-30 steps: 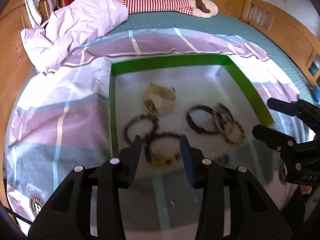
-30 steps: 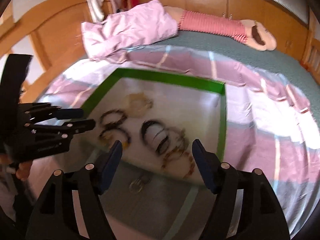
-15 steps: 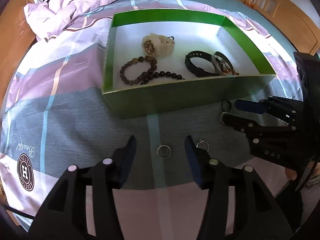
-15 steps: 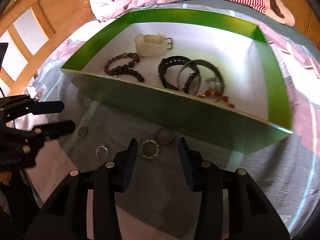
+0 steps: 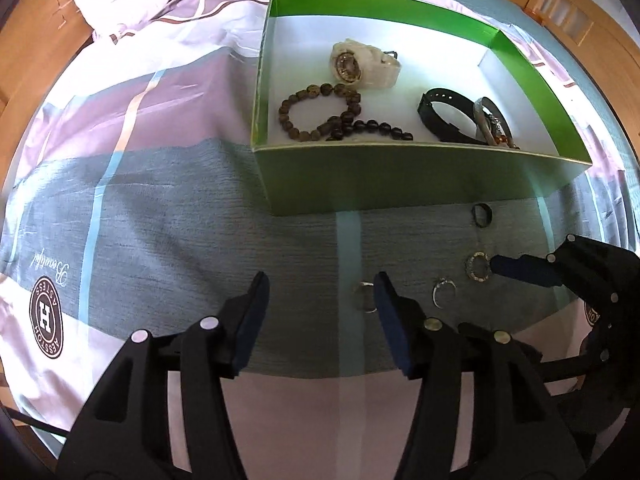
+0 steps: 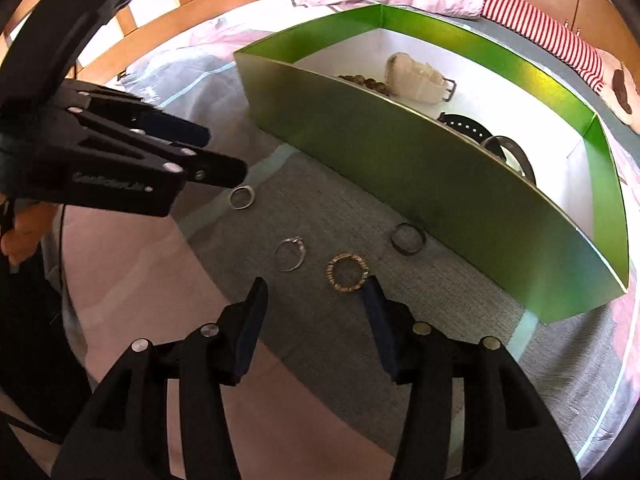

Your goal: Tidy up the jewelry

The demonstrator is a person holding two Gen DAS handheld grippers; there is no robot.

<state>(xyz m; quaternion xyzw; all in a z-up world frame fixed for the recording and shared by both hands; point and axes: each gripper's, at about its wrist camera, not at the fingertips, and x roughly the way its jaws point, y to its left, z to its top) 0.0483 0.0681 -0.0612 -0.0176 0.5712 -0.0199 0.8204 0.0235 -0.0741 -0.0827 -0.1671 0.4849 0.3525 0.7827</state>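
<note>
Four rings lie loose on the bedspread [image 5: 168, 240] before the green box [image 5: 400, 184]. Left to right in the left wrist view: left gripper [image 5: 322, 298], jaws open, empty, low over the cloth; plain ring [image 5: 365, 297] just beside its right finger; stone ring [image 5: 443, 291]; gold band [image 5: 477, 266]; dark ring [image 5: 481, 214] (nearest the box wall). Right gripper [image 6: 314, 302], jaws open, empty, gold band just ahead. Box holds beads [image 5: 320, 112], white watch [image 5: 362, 65], black strap [image 5: 444, 118] and bangles [image 5: 490, 120].

Left gripper [image 5: 322, 292] and right gripper [image 6: 314, 292] low, side by side (jaws apart, empty).
</note>
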